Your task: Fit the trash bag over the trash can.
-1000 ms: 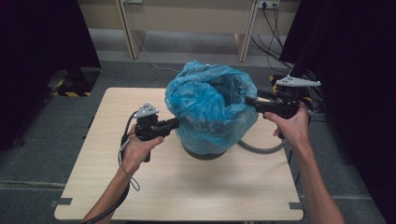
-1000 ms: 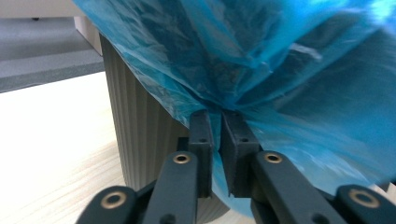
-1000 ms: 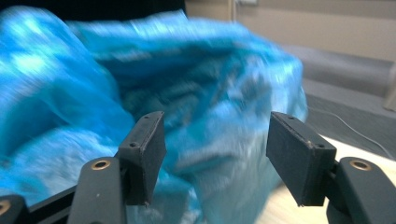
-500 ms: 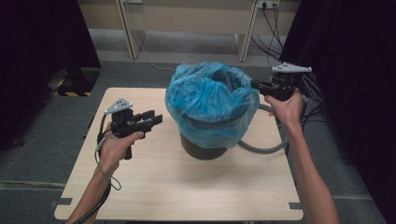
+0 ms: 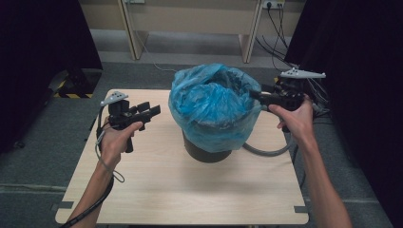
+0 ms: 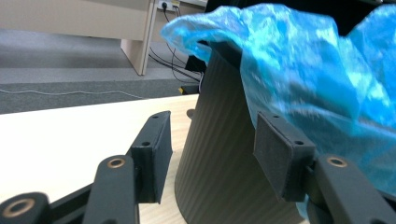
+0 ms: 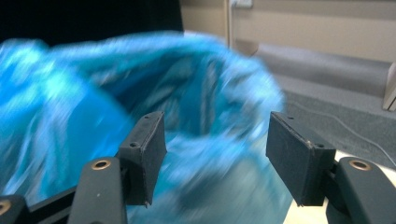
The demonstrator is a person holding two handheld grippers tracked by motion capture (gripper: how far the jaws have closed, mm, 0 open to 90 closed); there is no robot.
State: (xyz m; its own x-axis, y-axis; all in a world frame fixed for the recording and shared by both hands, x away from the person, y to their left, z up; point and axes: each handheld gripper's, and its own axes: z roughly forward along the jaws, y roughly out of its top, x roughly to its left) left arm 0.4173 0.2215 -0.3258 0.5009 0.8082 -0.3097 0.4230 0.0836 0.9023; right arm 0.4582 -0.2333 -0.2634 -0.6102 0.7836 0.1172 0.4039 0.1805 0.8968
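bin point(image 5: 205, 151): mostly under blue bag point(image 5: 211, 107) | bag blurred in right gripper view

Left gripper point(image 5: 153, 112) has released the blue bag point(image 5: 211, 102) and now stands well apart from the bin point(image 5: 205, 151), jaws just opened, nothing between them. Right gripper point(image 5: 255, 95) jaws have just reopened at the bag's rim, gripping nothing.

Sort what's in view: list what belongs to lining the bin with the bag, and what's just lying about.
Belongs to the job:
blue bag
dark bin
left gripper, open
right gripper, open

Lying about:
grey hose on the table
floor cables
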